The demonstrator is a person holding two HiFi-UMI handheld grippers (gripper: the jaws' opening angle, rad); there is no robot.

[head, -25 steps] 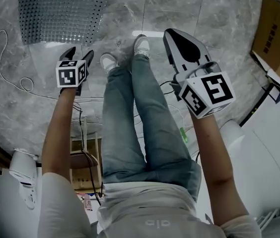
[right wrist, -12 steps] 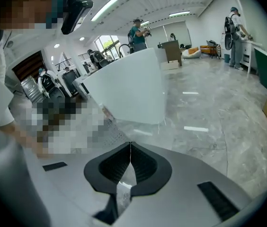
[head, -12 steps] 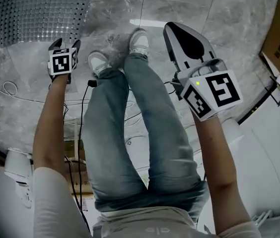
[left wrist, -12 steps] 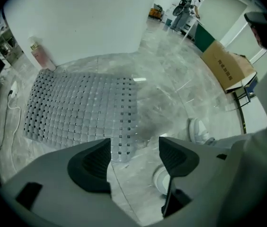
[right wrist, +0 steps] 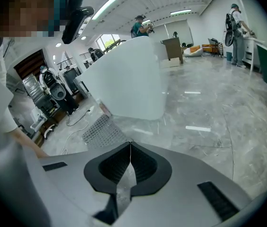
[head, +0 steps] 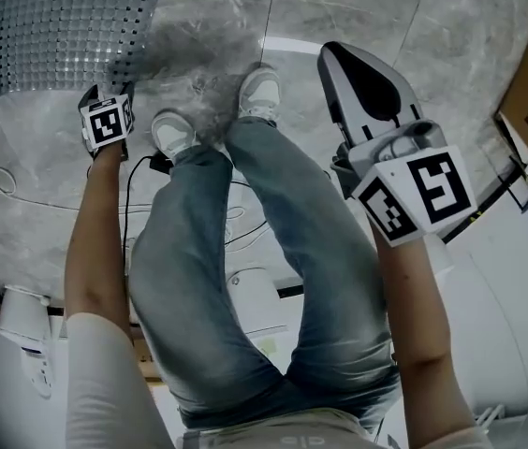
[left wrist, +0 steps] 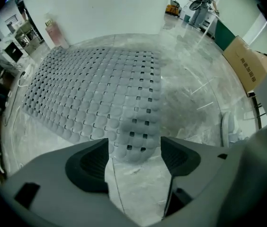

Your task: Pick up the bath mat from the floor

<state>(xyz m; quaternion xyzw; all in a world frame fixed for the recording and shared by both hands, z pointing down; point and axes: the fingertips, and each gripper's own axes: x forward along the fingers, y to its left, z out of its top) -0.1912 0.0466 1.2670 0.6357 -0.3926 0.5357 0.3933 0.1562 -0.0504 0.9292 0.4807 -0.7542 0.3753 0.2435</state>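
On the marble floor [head: 386, 7], the perforated bath mat [head: 49, 26] is lying flat, its near corner just ahead of the left gripper [left wrist: 134, 157], which is closing in with jaws opening (nothing between them yet), readying the grasp; the right gripper [right wrist: 129, 167] is idling, jaws together

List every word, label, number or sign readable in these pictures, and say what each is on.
Nothing here reads clearly.
Cardboard box: dark print on its side, too blurred to read.
Shirt hem: small pale print at the frame edge, too small to read.
Marker cube: black-and-white square patterns only, no words.
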